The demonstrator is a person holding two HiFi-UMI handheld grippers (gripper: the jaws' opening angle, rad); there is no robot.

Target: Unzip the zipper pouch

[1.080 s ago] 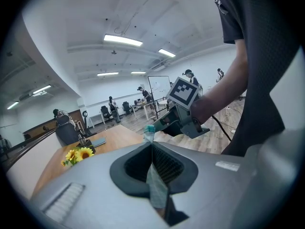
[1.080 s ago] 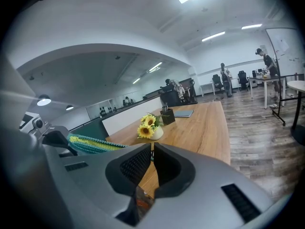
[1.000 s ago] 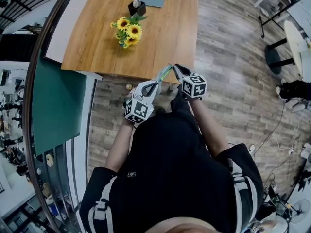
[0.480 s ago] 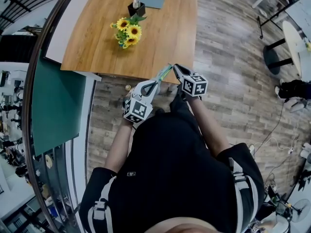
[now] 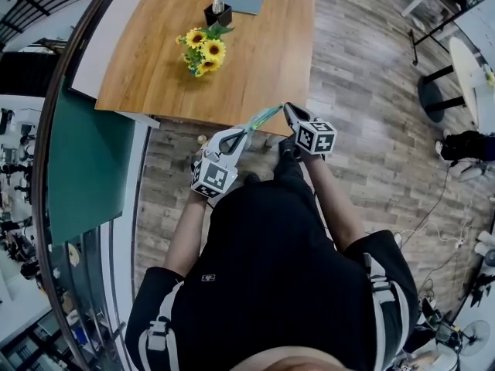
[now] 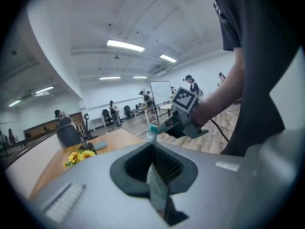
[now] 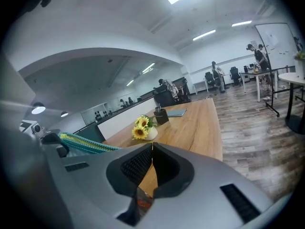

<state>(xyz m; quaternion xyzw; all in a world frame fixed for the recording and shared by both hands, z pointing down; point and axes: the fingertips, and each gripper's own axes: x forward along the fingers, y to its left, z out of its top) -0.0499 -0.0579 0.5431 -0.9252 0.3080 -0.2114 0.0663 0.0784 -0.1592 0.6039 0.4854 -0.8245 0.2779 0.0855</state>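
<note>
Zipper pouch (image 5: 263, 117) held in air off the surface (image 5: 263, 52) edge. The left hand-held gripper (image 6: 152, 147) is clamped on its fabric to brace it. The right hand-held gripper (image 7: 152, 149) has just closed together at the far end (small bit between the jaws, probably the pull).

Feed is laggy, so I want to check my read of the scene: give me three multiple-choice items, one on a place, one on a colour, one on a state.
1. The sunflowers stand on: A the floor; B the wooden table; C a chair.
2. The zipper pouch is: A plain red; B plain black; C green-and-yellow striped.
3. The left gripper has its tongs: A wide apart; B shut on the zipper pouch; C shut on a pen.
Answers: 1 B, they sit mid-tabletop in the head view; 2 C, its stripes show in the right gripper view; 3 B, its fabric is pinched between them in the left gripper view.
</note>
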